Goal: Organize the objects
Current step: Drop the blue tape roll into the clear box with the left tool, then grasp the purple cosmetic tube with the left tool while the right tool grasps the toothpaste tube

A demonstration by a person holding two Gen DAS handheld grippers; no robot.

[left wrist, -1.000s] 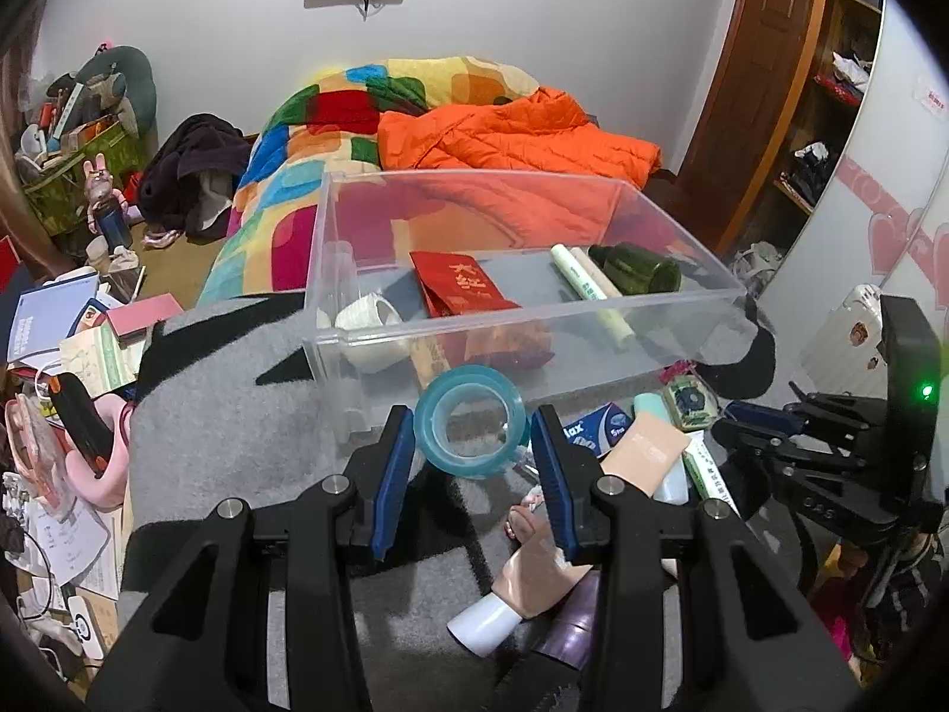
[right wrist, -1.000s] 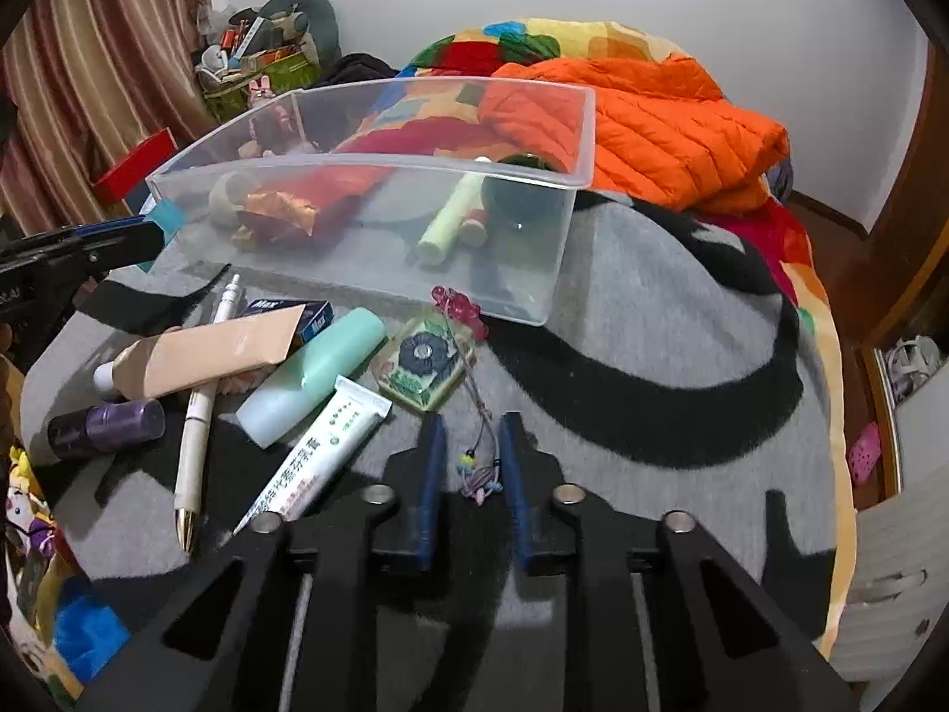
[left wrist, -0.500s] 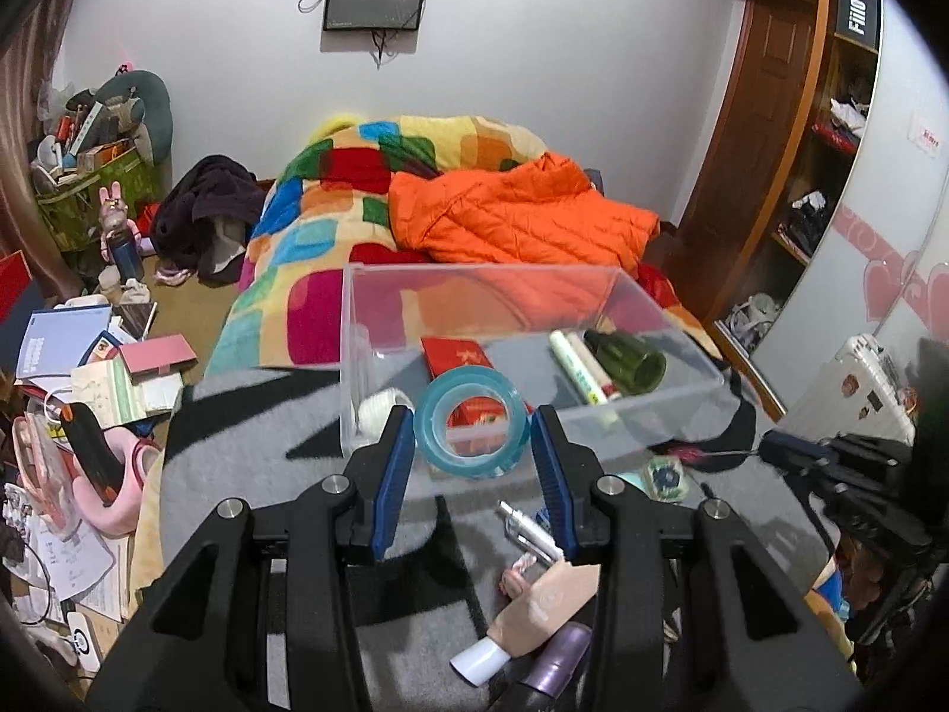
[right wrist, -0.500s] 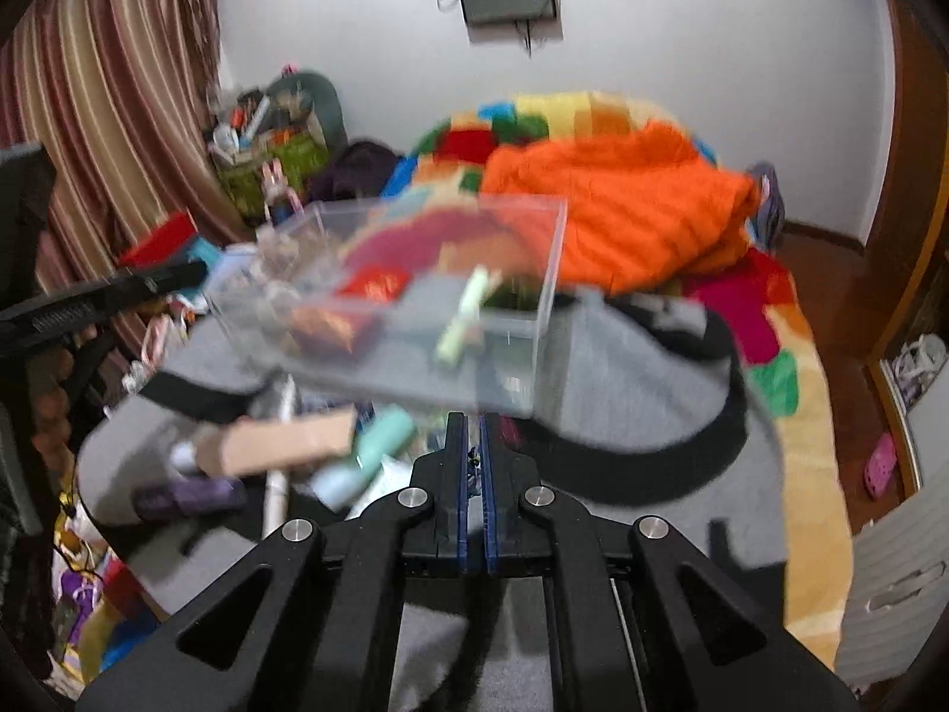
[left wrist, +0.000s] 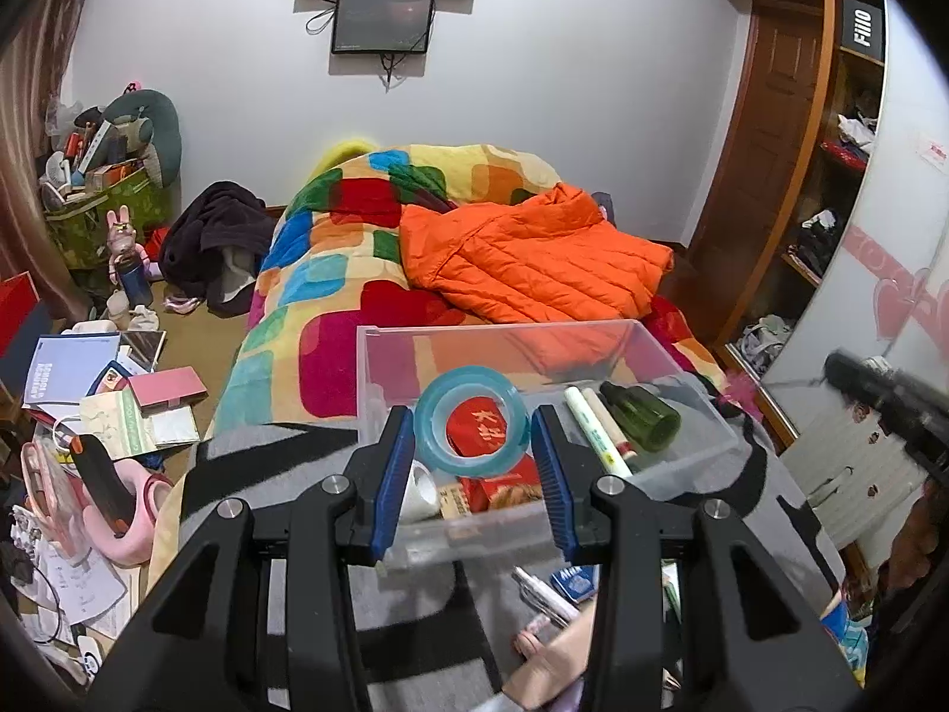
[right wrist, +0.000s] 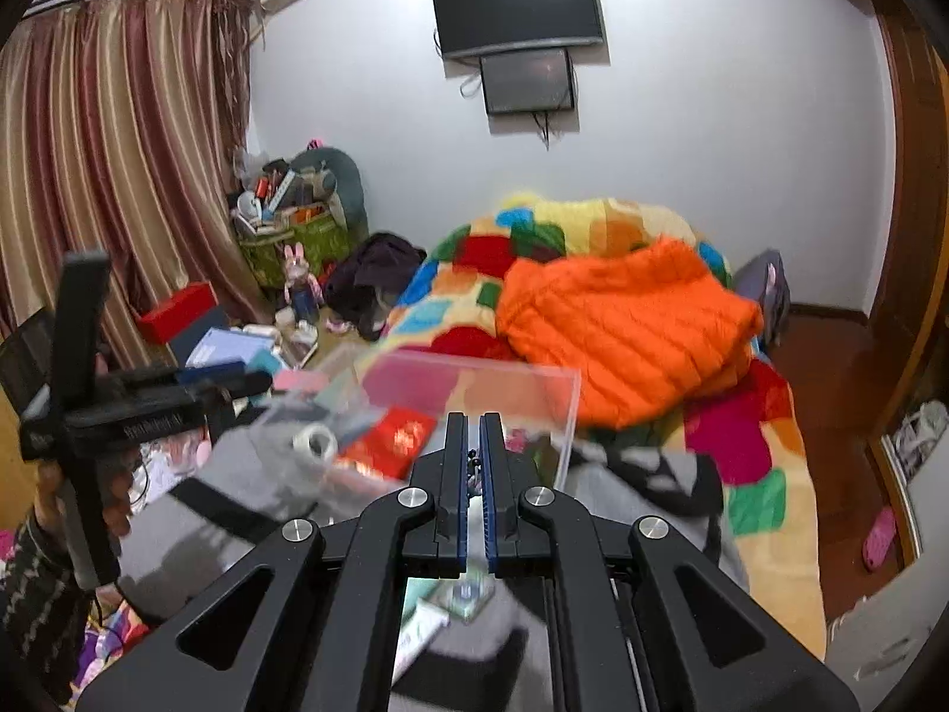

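Translucent blue tape roll (left wrist: 471, 420), hollow, stands upright.

"FiiO" on black box (left wrist: 863, 26) atop the wooden shelf (left wrist: 830, 136)

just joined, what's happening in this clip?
A person is tidying small items off a grey blanket into a clear plastic bin. The left gripper holds a roll of blue tape in front of the bin, not yet dropped in. The right gripper is shut on a thin cord or charm string. The bin already contains a red envelope, a green bottle, a white tube and a white tape roll.
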